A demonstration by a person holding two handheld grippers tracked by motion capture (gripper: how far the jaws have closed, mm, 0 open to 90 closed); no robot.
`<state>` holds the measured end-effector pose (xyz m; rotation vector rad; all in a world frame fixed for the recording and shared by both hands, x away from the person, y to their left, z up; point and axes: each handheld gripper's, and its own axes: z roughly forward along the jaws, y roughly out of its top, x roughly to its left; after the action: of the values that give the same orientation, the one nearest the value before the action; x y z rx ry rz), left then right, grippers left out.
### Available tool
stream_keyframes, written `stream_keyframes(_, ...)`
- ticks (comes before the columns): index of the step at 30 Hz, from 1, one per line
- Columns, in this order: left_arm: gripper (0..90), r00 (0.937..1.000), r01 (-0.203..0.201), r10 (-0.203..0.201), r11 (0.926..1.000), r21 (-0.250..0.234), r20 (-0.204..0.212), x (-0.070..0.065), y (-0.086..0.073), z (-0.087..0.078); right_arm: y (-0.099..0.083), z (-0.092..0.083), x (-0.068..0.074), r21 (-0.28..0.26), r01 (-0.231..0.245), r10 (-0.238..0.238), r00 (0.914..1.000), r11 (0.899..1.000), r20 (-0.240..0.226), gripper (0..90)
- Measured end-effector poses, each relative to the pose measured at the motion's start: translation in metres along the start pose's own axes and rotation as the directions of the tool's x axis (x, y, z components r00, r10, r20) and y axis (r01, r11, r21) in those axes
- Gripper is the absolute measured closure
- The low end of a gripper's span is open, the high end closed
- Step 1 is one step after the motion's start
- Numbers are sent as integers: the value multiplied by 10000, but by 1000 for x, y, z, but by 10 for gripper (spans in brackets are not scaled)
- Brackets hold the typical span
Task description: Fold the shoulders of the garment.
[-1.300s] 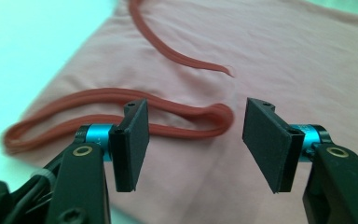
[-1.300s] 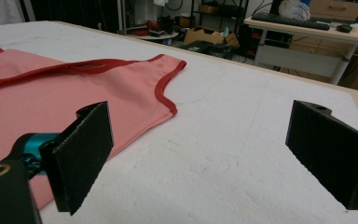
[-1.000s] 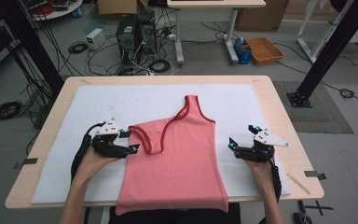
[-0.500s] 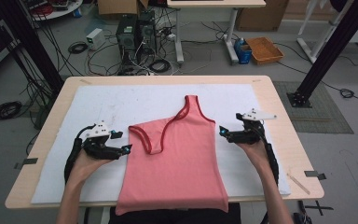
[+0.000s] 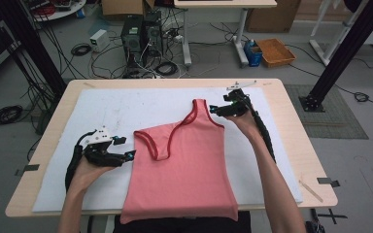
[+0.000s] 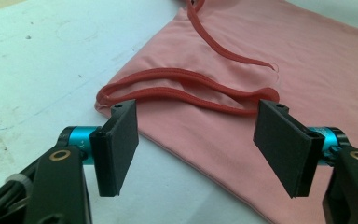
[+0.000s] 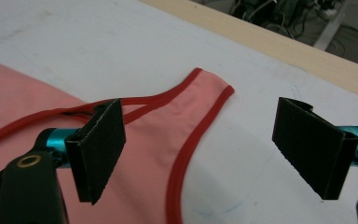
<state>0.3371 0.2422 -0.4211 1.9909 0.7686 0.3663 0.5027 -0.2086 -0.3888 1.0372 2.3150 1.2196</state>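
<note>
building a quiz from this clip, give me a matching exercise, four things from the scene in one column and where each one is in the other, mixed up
Things
1. pink tank top
2. left gripper
3. right gripper
4. white mat

Places
A. by the top's far shoulder strap, jaws open
B. spread over the wooden tabletop, under the garment
C. lying flat in the middle of the mat
D. at the folded near-left corner of the top, jaws open

Pairs: 1-C, 2-D, 3-A, 4-B
</note>
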Motion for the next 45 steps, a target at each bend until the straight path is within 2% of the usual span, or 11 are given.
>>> stream_keyframes(5, 310, 10000, -4, 3, 10000, -50, -31, 0, 0, -1, 3, 30, -16, 820, -272, 241, 9990, 9963, 387, 192)
stream_keyframes(7, 310, 10000, 4, -4, 10000, -96, -61, 0, 0, -2, 3, 38, -21, 748, -307, 275, 9987, 9967, 433, 216)
stream_keyframes(9, 310, 10000, 23, -24, 9999, -127, -78, 0, 1, -3, 4, 47, -25, 1163, -501, 450, 9979, 9919, 461, 215)
stream_keyframes(14, 310, 9999, 9, -9, 10000, -35, -116, 0, 0, -1, 20, 66, -20, 1756, 198, -286, 9985, 9843, 474, 219)
stream_keyframes(18, 310, 9999, -8, 8, 10000, 4, -101, -1, -1, 0, 29, 79, -19, 1897, 418, -537, 9969, 9810, 580, 219)
stream_keyframes(20, 310, 9999, 9, -9, 10000, -7, -106, -2, -1, -1, 30, 85, -18, 1659, 422, -531, 9967, 9852, 618, 225)
stream_keyframes(28, 310, 9998, 57, -57, 10000, 16, -167, -1, -4, -1, 18, 105, -22, 1946, 144, -302, 9965, 9808, 785, 249)
stream_keyframes(32, 310, 9997, 75, -72, 9999, 148, -240, -1, -5, 1, 13, 111, -23, 1883, -106, -11, 9981, 9821, 623, 249)
stream_keyframes(38, 310, 9998, 118, -116, 9998, 128, -182, -3, -6, 2, 11, 115, -21, 1702, -128, 42, 9987, 9853, 504, 255)
stream_keyframes(42, 310, 9997, 121, -117, 9998, 169, -226, -1, -6, 3, 11, 115, -20, 1731, -35, -65, 9983, 9849, 572, 270)
stream_keyframes(45, 310, 9997, 133, -129, 9998, 158, -216, -2, -7, 3, 12, 114, -17, 1797, 122, -216, 9985, 9836, 501, 328)
